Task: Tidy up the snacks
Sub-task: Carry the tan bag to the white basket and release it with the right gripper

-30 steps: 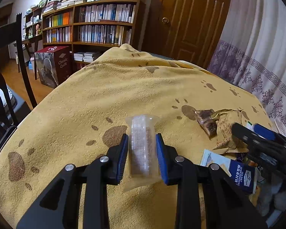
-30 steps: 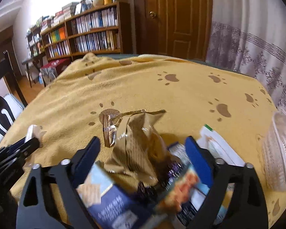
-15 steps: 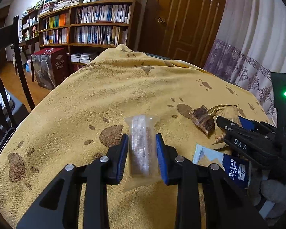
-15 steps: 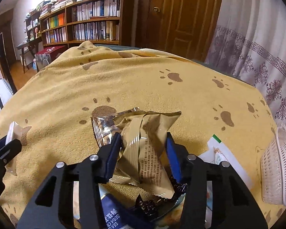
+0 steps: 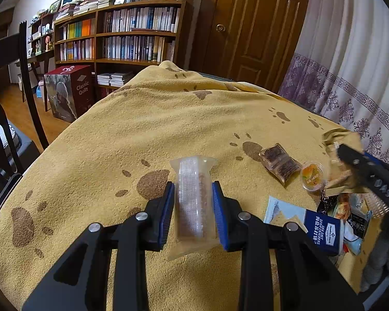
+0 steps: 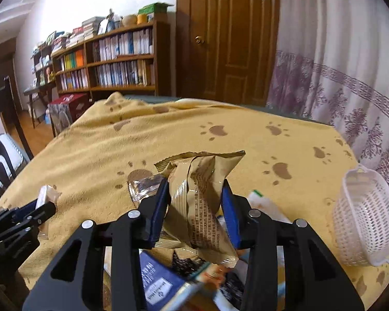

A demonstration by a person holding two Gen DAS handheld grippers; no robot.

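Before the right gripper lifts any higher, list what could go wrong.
The right gripper pinches the crinkly tan snack packet mid-body; it may slip.
The packet's tail hangs into the snack pile and could drag pieces along.
The white basket looks light; a swing could tip it.

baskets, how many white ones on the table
1: a white mesh basket stands on the yellow cloth at the right of the right wrist view, beside the snack pile. Others may lie outside the frames.
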